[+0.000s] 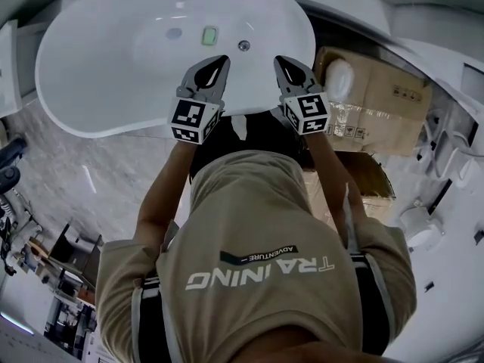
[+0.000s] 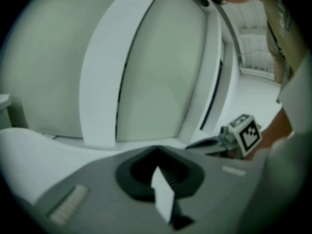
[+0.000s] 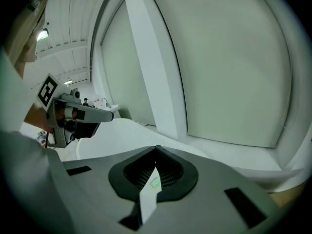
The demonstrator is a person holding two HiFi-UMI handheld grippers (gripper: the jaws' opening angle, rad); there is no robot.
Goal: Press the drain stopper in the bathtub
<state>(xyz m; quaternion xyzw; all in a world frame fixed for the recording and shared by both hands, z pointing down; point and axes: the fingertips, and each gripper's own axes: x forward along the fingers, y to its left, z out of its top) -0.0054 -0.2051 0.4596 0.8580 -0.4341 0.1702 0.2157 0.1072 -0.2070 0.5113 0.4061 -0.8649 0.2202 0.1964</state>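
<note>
Two hand-held grippers show in the head view, and I hold both above the near rim of one white bathtub (image 1: 91, 119). The tub is a smooth, glossy oval, and its long axis runs from left to right across the picture. On its floor, left of the middle, lies one pale round disc, which I take for the drain stopper (image 1: 175, 32). It lies flat with its face up, and being round it has no long axis. Near it I count one green rounded rectangle (image 1: 209, 35) and one small shiny round fitting (image 1: 243, 45), which sits closer to my side. The left hand-held gripper (image 1: 224, 57) and the right hand-held gripper (image 1: 277, 59) both point into the tub and are well apart from the stopper. Each carries one cube with black and white square markers. To the right of the tub stand two brown cardboard boxes (image 1: 386, 97).

In the left gripper view the grey matte jaws of the left hand-held gripper (image 2: 157, 152) are brought together. Only a thin white slit is left between them, and they hold nothing. Behind them are the curved white tub rim (image 2: 29, 150) and tall pale panels (image 2: 161, 67). The other gripper's marker cube (image 2: 246, 133) is at the right.

In the right gripper view the right hand-held gripper (image 3: 157, 151) is closed in the same way and is empty. A small green spot shows in its slit. The white tub surface (image 3: 117, 135) curves behind it.
</note>
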